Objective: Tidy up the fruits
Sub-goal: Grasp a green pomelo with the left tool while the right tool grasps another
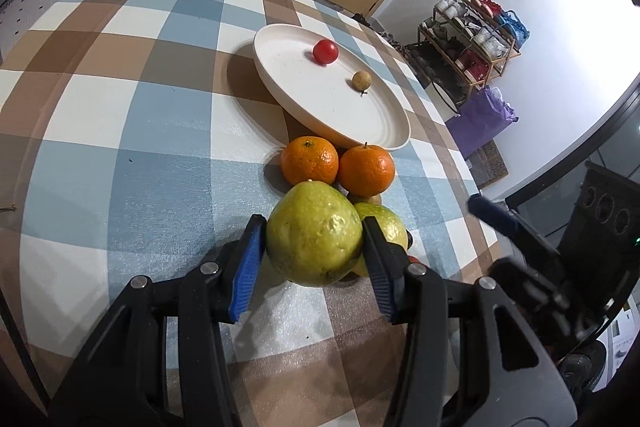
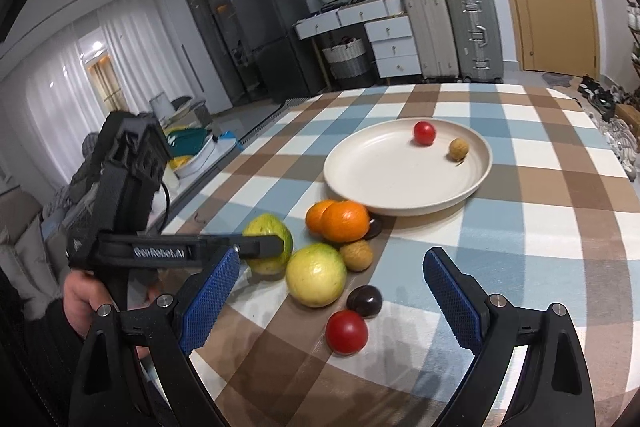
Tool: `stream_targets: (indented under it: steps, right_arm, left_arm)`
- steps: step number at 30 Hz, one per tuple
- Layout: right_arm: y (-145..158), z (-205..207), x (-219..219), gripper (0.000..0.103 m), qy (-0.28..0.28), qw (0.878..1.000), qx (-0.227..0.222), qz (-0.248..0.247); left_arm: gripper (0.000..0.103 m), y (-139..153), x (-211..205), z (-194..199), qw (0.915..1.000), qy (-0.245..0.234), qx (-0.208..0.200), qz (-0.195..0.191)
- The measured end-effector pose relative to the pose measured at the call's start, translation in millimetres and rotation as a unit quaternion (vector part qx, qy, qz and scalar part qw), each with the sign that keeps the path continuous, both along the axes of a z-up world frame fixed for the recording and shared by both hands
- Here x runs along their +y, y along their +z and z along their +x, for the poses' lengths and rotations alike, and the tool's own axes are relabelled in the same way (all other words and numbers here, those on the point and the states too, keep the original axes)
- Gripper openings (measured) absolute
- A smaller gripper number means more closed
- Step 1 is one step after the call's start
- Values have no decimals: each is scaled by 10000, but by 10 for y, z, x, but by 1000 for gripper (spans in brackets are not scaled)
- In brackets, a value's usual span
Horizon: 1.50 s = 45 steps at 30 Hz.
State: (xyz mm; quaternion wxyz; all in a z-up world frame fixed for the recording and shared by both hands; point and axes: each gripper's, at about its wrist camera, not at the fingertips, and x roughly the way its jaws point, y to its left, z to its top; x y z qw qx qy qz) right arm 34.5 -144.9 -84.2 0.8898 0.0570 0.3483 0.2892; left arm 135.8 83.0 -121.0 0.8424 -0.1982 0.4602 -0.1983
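Checked tablecloth [image 1: 120, 147] carries a plate [image 1: 280, 83]; near it, left gripper [image 1: 314, 259] clamps a guava [image 1: 312, 231], right gripper [image 2: 332, 291] gapes empty. Waxy skin could slip, scattering the oranges [image 1: 308, 159].

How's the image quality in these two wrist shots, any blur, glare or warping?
Left wrist view: the right gripper at the frame's right edge is motion-blurred, the wall behind it is washed out by glare, and the checked tablecloth bulges from fisheye warping. Right wrist view: sharp on the fruit, the plate slightly smeared, corners vignetted black.
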Motion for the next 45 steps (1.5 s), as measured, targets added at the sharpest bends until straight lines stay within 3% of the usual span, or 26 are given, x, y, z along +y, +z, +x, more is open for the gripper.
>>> stream_targets:
  steps: [15, 23, 28, 31, 33, 34, 39, 45]
  right_arm:
    - [-267, 99, 340, 95, 340, 9982, 259, -430]
    - [-389, 152, 515, 95, 353, 9958, 285, -801]
    - [-427, 164, 584, 85, 186, 9931, 261, -1127]
    - [-451, 149, 637, 71, 187, 9899, 200, -1390]
    - [-461, 132, 673, 53, 169, 9872, 85, -1585]
    - [-461, 127, 682, 50, 178, 9864, 43, -1634]
    - [-446, 118, 634, 49, 125, 9885, 71, -1508]
    - [-225, -22, 458, 49, 153, 9959, -13, -890]
  left_arm:
    - [45, 36, 257, -172, 9993, 107, 12, -348]
    - [46, 105, 302, -248, 9996, 166, -144, -176]
    - [46, 136, 314, -281, 9995, 185, -185, -158]
    - [46, 156, 315, -299, 9995, 191, -214, -157]
    - [46, 177, 315, -304, 9994, 191, -226, -169]
    - [45, 191, 314, -310, 9994, 183, -242, -173]
    - [46, 289, 281, -310, 9994, 99, -319, -130]
    - [46, 463, 196, -216, 9988, -78, -474, -84]
